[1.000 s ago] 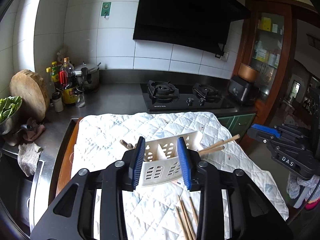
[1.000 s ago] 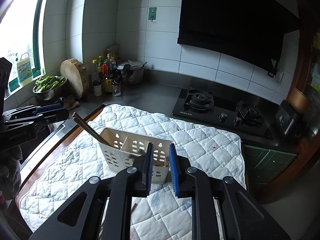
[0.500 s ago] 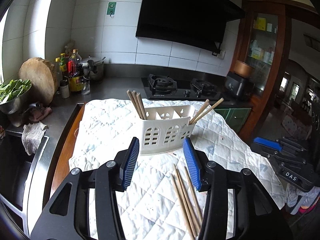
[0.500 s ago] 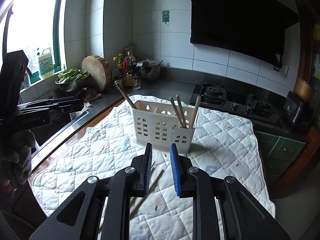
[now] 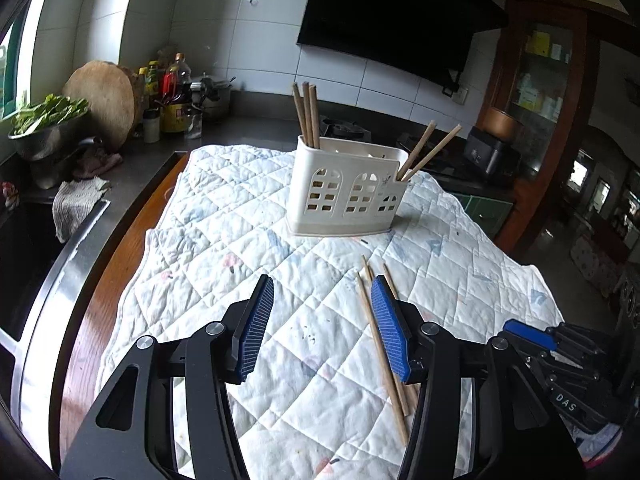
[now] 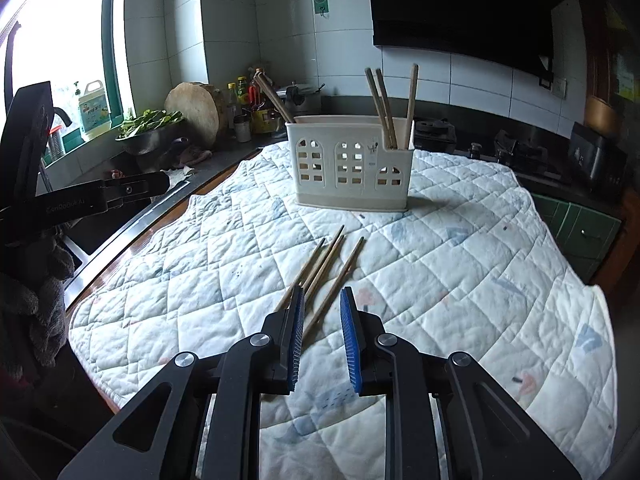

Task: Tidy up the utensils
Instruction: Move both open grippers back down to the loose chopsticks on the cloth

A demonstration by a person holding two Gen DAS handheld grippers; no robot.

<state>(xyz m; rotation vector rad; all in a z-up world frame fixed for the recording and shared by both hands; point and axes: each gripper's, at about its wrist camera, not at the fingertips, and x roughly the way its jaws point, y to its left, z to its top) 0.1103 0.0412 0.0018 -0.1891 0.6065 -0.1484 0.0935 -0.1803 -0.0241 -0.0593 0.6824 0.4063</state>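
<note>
A white slotted utensil holder (image 5: 348,196) (image 6: 352,164) stands upright on the quilted cloth (image 5: 224,240) (image 6: 460,280). Three chopsticks (image 5: 306,116) stick up at its left end and two (image 5: 430,152) lean out at its right. Several loose chopsticks (image 5: 380,340) (image 6: 324,268) lie on the cloth in front of it. My left gripper (image 5: 322,284) hovers short of the holder, left of the loose chopsticks, its jaws opening with nothing between them. My right gripper (image 6: 322,292) hangs just above the near ends of the loose chopsticks, its jaws a narrow gap apart and gripping nothing.
A sink (image 5: 24,264) and grey rag (image 5: 76,204) lie left of the cloth. A round wooden board (image 5: 104,100), bottles (image 5: 172,96) and a bowl of greens (image 5: 44,128) fill the back left corner. The gas hob (image 6: 516,152) sits behind the cloth.
Both grippers have drawn back from the holder and sunk lower; it now stands farther off. The left jaws have widened. The loose chopsticks have come under the right gripper.
</note>
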